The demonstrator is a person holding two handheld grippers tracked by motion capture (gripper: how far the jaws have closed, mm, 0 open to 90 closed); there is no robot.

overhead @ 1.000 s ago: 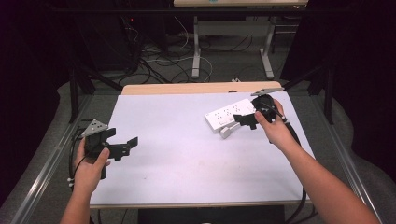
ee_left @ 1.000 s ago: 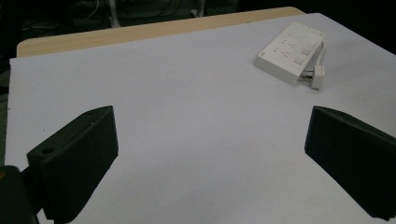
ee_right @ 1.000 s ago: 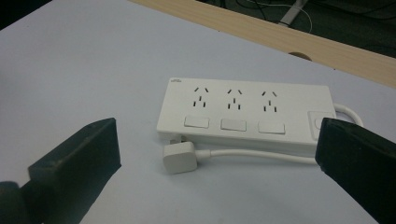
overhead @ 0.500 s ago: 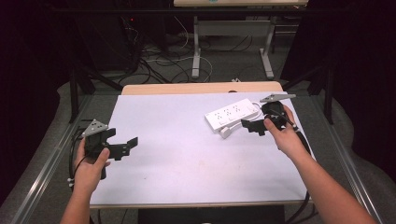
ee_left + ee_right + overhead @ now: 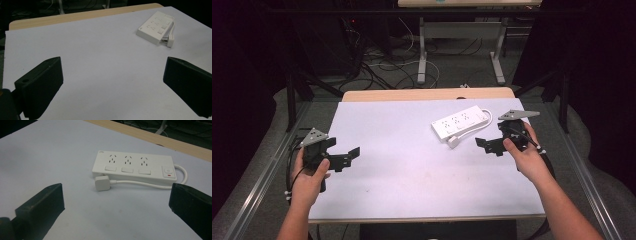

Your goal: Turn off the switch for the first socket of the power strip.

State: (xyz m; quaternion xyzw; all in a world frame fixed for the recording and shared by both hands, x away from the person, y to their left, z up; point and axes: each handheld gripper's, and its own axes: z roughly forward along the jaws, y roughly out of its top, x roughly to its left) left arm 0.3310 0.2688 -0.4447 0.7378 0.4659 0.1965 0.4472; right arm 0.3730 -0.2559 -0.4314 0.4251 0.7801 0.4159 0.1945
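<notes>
The power strip point(image 5: 460, 123) lies untouched on the tabletop point(image 5: 412, 165), just ahead of the right tongs point(image 5: 484, 144), its plug point(image 5: 102, 183) nearest them. Both right and left tongs point(image 5: 346, 156) are spread wide and empty. Nothing has been grasped; everything is judged still to be done.

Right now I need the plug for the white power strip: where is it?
The plug lies on the white sheet against the power strip's near edge, just ahead of the open right tongs, far-right in the high view.
</notes>
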